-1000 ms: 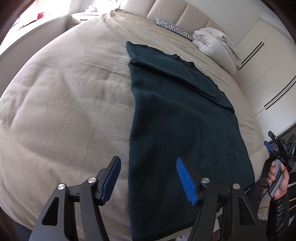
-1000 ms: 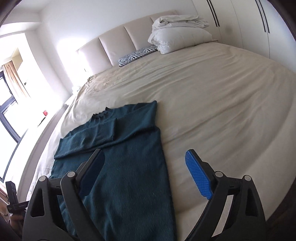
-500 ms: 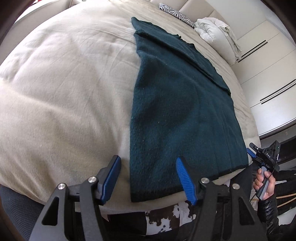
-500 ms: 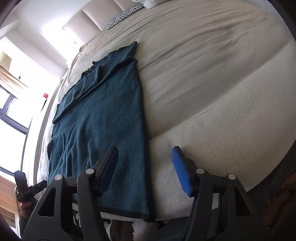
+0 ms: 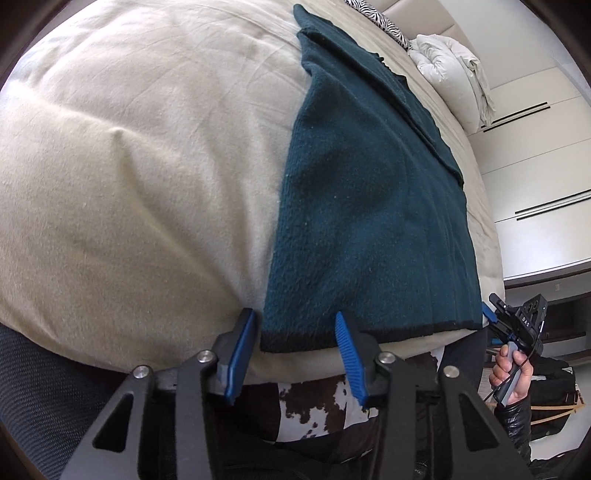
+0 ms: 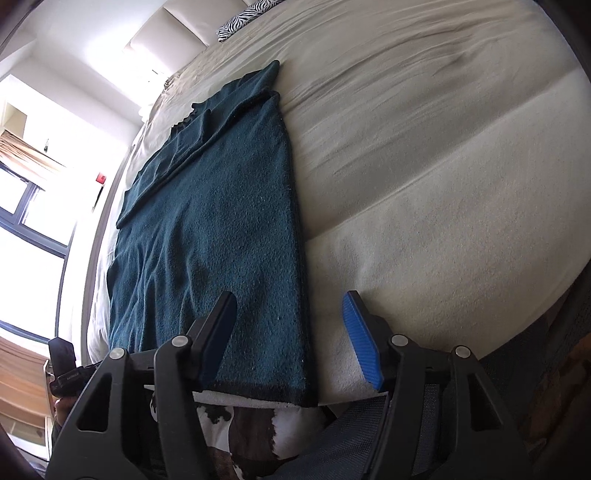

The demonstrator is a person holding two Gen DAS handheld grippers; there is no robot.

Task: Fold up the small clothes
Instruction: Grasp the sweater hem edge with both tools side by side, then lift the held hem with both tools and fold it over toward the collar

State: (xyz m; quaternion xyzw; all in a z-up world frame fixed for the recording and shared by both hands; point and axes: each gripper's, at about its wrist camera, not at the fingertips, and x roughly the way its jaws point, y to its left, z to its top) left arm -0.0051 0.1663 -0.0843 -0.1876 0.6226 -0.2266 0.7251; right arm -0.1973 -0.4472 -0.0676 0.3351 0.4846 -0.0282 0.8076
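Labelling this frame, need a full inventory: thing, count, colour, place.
sweater: 1, dark teal, flat on the bed, sleeves folded in, hem at the near edge
bed: 1, beige cover
zebra pillow: 1, black and white, by the headboard
duvet: 1, white, bundled at the bed's head
wardrobe: white, beside the bed
window: dark frame
left tongs: blue pads, open, straddling the hem corner
right tongs: blue pads, open, straddling the other corner
hand: 1, gripping the right handle

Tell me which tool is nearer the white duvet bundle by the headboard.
Right, though only slightly. Both tools straddle sweater hem corners: left tool, right tool on the duvet bundle's side.
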